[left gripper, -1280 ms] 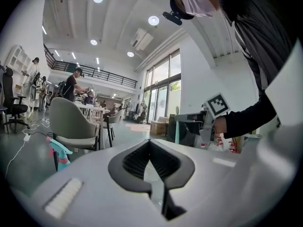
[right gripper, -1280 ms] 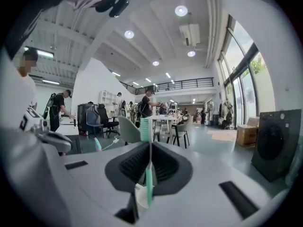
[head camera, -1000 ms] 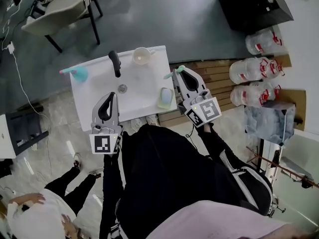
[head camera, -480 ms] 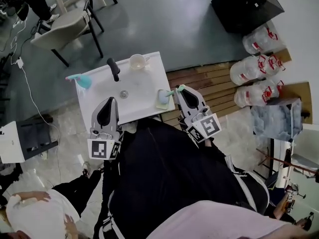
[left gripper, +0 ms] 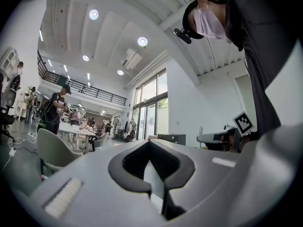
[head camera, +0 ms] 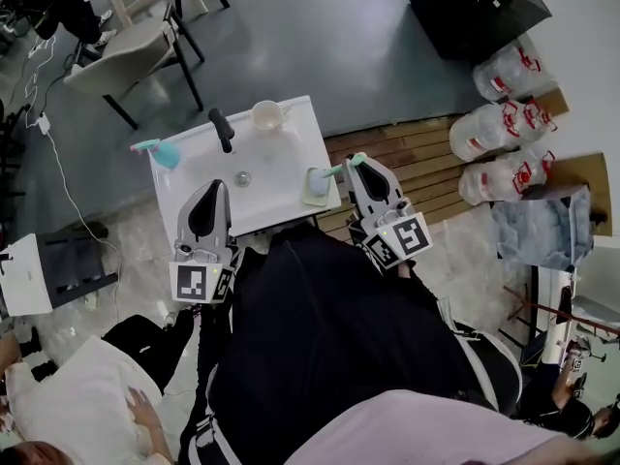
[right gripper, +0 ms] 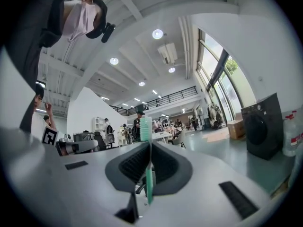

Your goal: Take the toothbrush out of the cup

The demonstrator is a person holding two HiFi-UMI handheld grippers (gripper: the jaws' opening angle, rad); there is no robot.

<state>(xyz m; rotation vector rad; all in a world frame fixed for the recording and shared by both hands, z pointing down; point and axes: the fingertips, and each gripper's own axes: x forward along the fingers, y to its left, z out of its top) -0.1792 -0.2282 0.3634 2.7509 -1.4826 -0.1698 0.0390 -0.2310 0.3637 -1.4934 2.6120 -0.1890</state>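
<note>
My right gripper (head camera: 356,162) hangs just off the right edge of the white sink table (head camera: 281,158). It is shut on a teal toothbrush (head camera: 335,170) that sticks out toward the table. In the right gripper view the toothbrush (right gripper: 146,126) stands upright, pinched between the pads of the right gripper (right gripper: 149,150). A small blue cup (head camera: 317,184) sits on a green pad at the table's right edge, just left of the brush tip. My left gripper (head camera: 215,188) hovers over the table's near left part, shut and holding nothing. Its tips (left gripper: 151,151) meet in the left gripper view.
On the table are a black faucet (head camera: 223,130), a white cup (head camera: 266,115) and a blue item with a pink handle (head camera: 160,151). A chair (head camera: 121,61) stands beyond. Wooden pallets (head camera: 417,148), water jugs (head camera: 504,114) and a black box (head camera: 475,8) lie right; a person (head camera: 68,405) crouches lower left.
The right gripper, still holding the toothbrush, has drawn back along the table's right edge toward the blue cup. Both grippers rose a little. Over the last half second almost nothing moved.
</note>
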